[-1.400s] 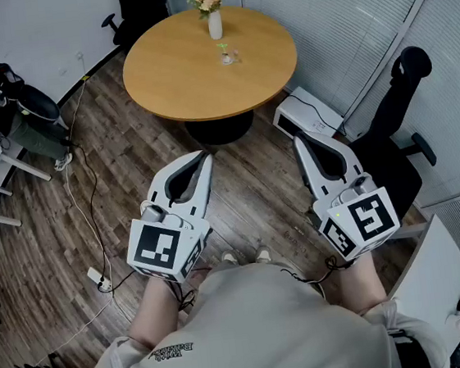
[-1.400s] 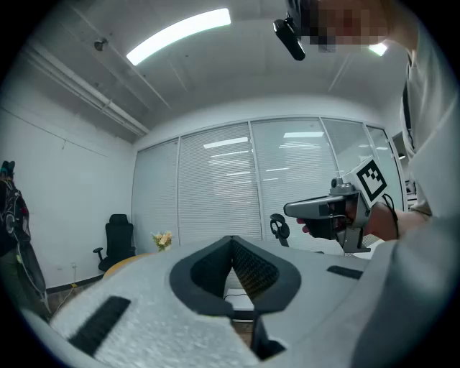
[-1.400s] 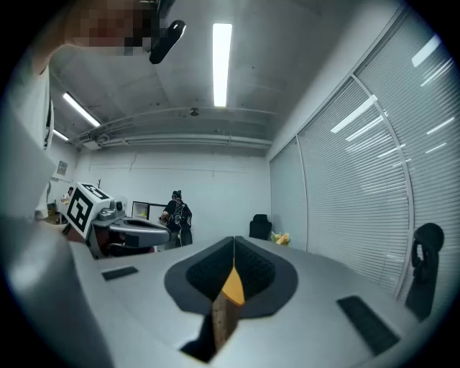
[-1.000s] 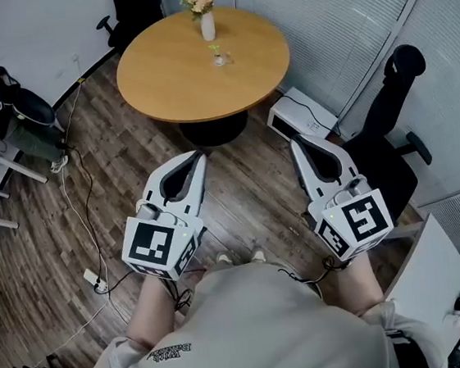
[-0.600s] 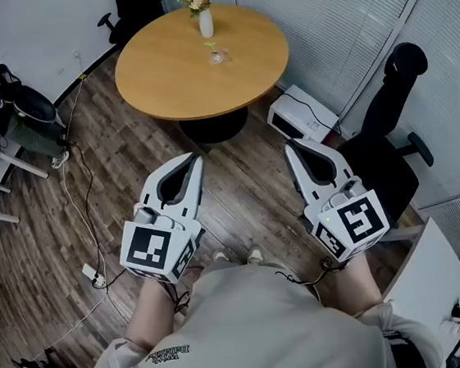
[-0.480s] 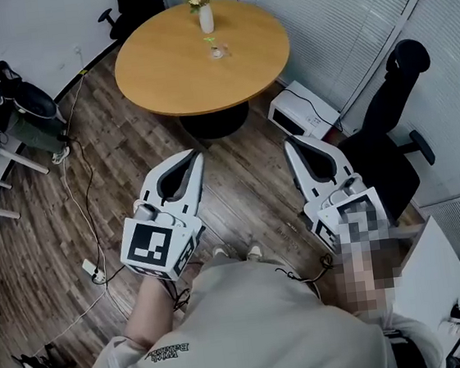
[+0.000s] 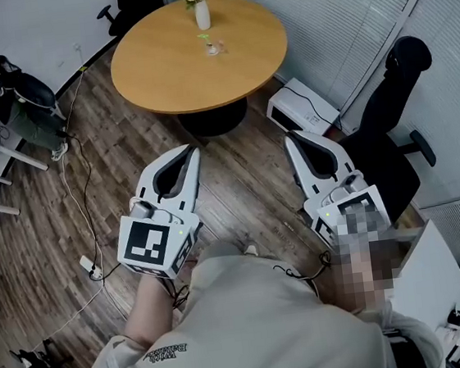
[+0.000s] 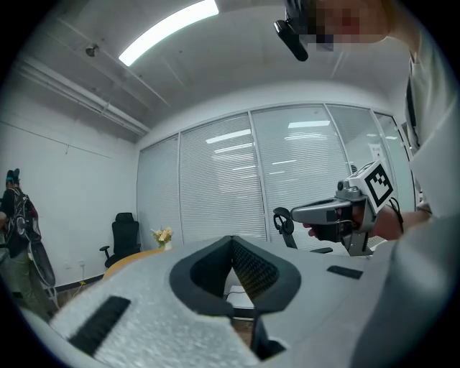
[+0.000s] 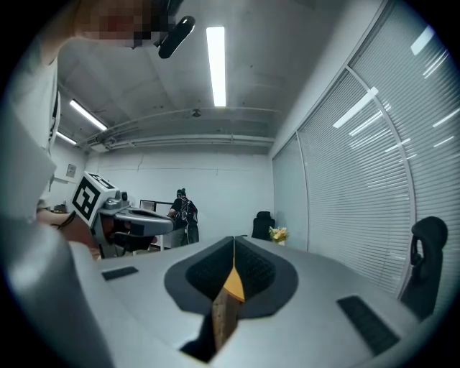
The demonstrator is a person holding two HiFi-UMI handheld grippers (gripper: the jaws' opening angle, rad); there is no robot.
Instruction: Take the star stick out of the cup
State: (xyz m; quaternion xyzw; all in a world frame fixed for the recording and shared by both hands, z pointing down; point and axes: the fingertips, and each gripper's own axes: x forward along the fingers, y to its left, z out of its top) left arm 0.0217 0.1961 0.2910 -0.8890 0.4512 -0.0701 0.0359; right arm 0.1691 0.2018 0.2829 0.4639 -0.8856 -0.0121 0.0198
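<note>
We find a round table on the wood floor, well ahead of both grippers. The left gripper and right gripper hang over the floor, short of the table's near edge. Each has its jaws pressed together with nothing between them. A vase stands at the table's far edge. Just beside it, toward the centre, the cup holds the star stick.

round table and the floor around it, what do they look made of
Round table: wood or wood-look laminate, smooth and matte, in an even honey tone with no grain showing. Floor: dark brown wood or wood-effect planks, with streaky grain and plank seams visible; the view can't settle which.
</note>
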